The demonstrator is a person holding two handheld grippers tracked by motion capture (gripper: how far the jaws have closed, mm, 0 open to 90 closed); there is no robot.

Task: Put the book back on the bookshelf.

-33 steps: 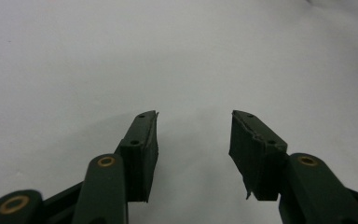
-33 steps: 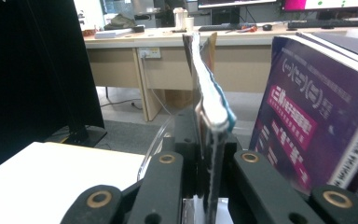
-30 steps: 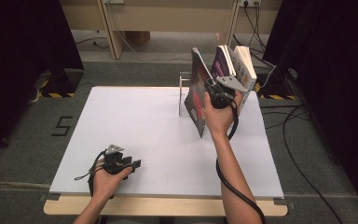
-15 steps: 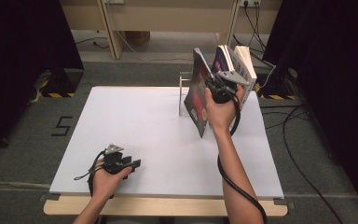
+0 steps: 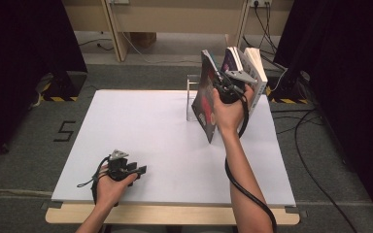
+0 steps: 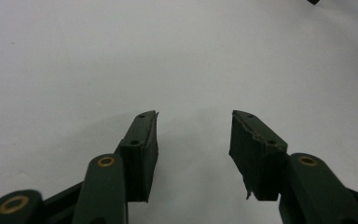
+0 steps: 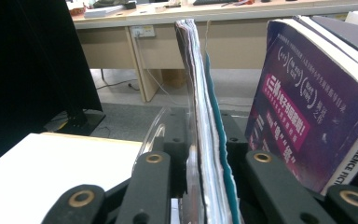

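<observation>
On the white table [image 5: 141, 131], the right hand-held gripper [image 5: 228, 90] stays clamped on the thin book [image 5: 206, 97], barely shifted.

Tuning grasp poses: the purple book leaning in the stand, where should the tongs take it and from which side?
Probably the top edge, coming from above. The purple book leans in the stand with a white book against its far side, and the thin book held by the right tongs in front. Only its upper edge looks free, and it seems thin enough for the jaws.
</observation>
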